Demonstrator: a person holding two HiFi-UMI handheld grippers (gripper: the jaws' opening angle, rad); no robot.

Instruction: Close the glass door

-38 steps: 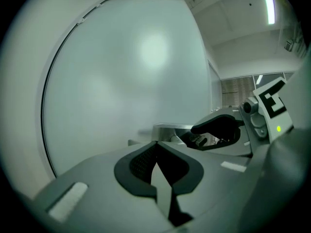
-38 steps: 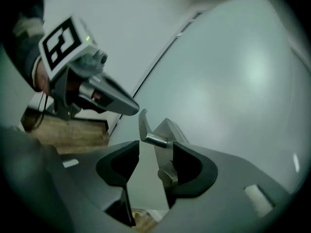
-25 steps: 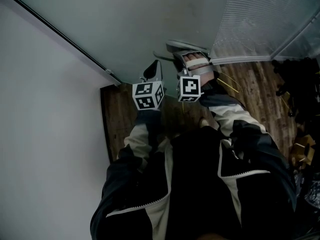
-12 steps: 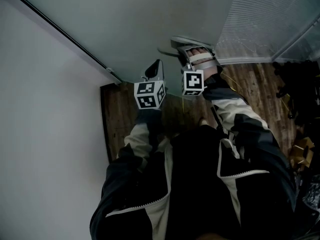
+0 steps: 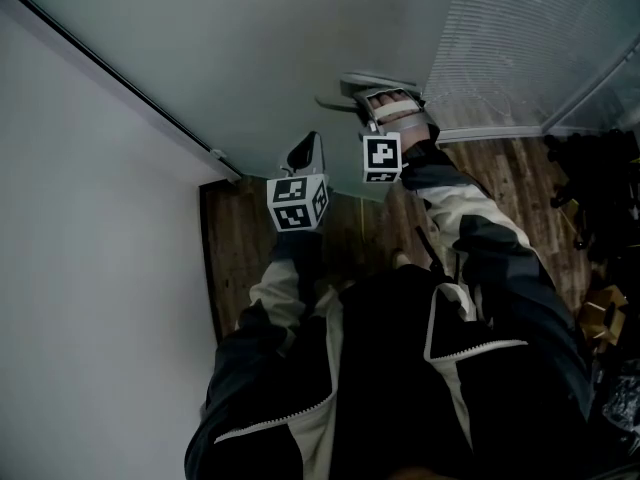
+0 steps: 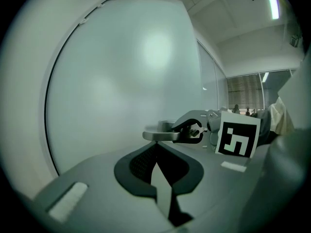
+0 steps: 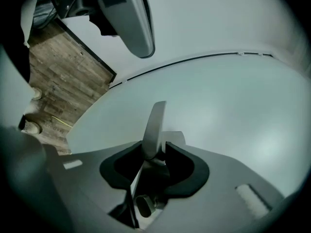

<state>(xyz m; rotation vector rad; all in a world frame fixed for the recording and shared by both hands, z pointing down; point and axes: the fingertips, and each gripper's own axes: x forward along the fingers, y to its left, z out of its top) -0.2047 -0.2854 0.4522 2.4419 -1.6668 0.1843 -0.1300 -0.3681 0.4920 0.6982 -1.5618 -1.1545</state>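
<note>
The frosted glass door (image 5: 250,48) fills the top of the head view. Its grey metal lever handle (image 5: 362,85) sticks out to the left. My right gripper (image 5: 380,103) is shut on that lever, and in the right gripper view the lever (image 7: 155,123) stands upright between the dark pads (image 7: 177,161). The left gripper view shows the same lever (image 6: 158,135) from the side, with the right gripper (image 6: 192,130) clamped on it. My left gripper (image 5: 305,153) is shut and holds nothing. Its tips (image 6: 156,161) point at the glass (image 6: 126,81), left of the lever.
A white wall (image 5: 90,268) runs down the left, beside a dark door frame strip (image 5: 130,88). Brown wooden floor (image 5: 235,238) shows below the door. A ribbed glass panel (image 5: 520,38) stands at the upper right, with dark clutter (image 5: 600,168) on the floor at the right.
The right gripper has moved up and slightly right in the head view with the lever in it, and the door's lower edge has shifted with it. The left gripper has hardly moved.
</note>
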